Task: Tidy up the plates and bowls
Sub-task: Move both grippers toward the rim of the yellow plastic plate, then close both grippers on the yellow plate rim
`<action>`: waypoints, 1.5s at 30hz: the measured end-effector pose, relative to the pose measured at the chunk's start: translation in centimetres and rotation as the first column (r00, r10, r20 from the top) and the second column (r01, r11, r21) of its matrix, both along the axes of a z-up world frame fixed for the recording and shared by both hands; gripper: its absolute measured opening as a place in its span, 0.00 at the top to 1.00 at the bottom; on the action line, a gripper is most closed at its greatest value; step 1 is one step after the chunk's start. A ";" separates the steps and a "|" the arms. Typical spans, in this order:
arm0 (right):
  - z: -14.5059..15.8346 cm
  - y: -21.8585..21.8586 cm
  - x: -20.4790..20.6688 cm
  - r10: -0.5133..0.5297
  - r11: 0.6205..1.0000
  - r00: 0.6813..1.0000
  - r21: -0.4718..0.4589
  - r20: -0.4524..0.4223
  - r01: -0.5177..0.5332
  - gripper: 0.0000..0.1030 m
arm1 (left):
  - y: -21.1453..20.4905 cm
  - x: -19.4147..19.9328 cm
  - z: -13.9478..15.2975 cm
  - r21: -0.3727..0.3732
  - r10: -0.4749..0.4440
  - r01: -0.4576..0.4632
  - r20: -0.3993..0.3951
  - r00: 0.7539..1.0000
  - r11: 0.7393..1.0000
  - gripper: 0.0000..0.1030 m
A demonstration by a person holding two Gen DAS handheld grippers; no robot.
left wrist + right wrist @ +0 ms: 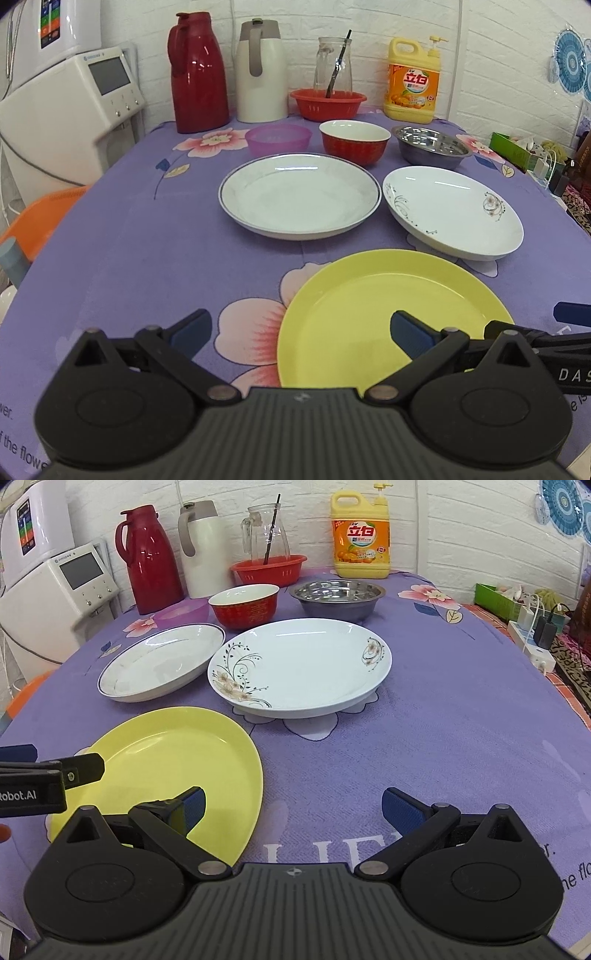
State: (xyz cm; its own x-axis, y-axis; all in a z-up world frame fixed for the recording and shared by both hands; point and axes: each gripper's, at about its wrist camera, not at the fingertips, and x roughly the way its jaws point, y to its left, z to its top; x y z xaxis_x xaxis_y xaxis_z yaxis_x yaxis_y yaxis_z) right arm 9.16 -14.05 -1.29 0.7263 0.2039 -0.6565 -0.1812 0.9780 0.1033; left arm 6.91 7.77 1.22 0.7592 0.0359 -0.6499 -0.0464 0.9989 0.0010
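Observation:
A yellow plate [391,314] [173,764] lies nearest on the purple floral tablecloth. Behind it lie a blue-rimmed white plate [299,195] [162,661] and a white plate with a flower pattern [452,210] [299,664]. Further back stand a purple bowl [277,138] [181,613], a red bowl [354,141] [243,605] and a steel bowl [431,144] [338,595]. My left gripper [301,332] is open, its right finger over the yellow plate's left part. My right gripper [293,808] is open and empty, its left finger over the yellow plate's right edge.
At the back stand a red thermos [197,74], a white thermos [260,70], a glass jug [333,66] in a red basket [328,103], and a yellow detergent bottle [412,81]. A white appliance [70,110] stands left; a power strip [532,642] lies right.

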 end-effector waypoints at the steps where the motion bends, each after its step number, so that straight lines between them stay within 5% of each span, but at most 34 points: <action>1: -0.1 0.1 0.1 0.007 1.000 1.000 0.004 0.001 -0.007 0.00 | 0.0 0.2 -0.1 -0.002 0.000 0.000 -0.004 1.000 1.000 0.01; 10: -1.1 0.8 0.9 0.047 0.998 0.999 0.046 0.002 -0.047 0.00 | 0.6 1.3 -1.1 -0.019 -0.005 0.004 -0.032 0.999 1.000 0.01; 19: -2.0 1.9 0.7 0.071 0.996 0.995 -0.049 0.062 -0.068 0.00 | 1.3 2.5 -2.9 -0.039 -0.010 0.007 -0.089 0.996 0.999 0.01; 32: -0.7 1.5 -0.4 0.107 0.994 0.993 -0.015 0.046 -0.107 0.00 | 3.2 0.8 -2.7 -0.152 -0.153 0.143 -0.055 0.987 0.978 0.01; 45: -1.2 2.0 -0.6 0.126 0.992 0.990 0.012 0.057 -0.127 0.00 | 1.7 0.7 -2.8 -0.138 -0.163 0.155 -0.049 0.985 0.978 0.01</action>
State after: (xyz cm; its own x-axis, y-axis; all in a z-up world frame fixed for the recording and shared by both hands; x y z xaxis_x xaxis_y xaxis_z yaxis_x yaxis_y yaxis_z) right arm 8.59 -12.01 -2.50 0.7296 0.3058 -0.6117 -0.3089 0.9454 0.1041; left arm 7.61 9.52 -1.60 0.7082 -0.1719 -0.6848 0.1089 0.9849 -0.1346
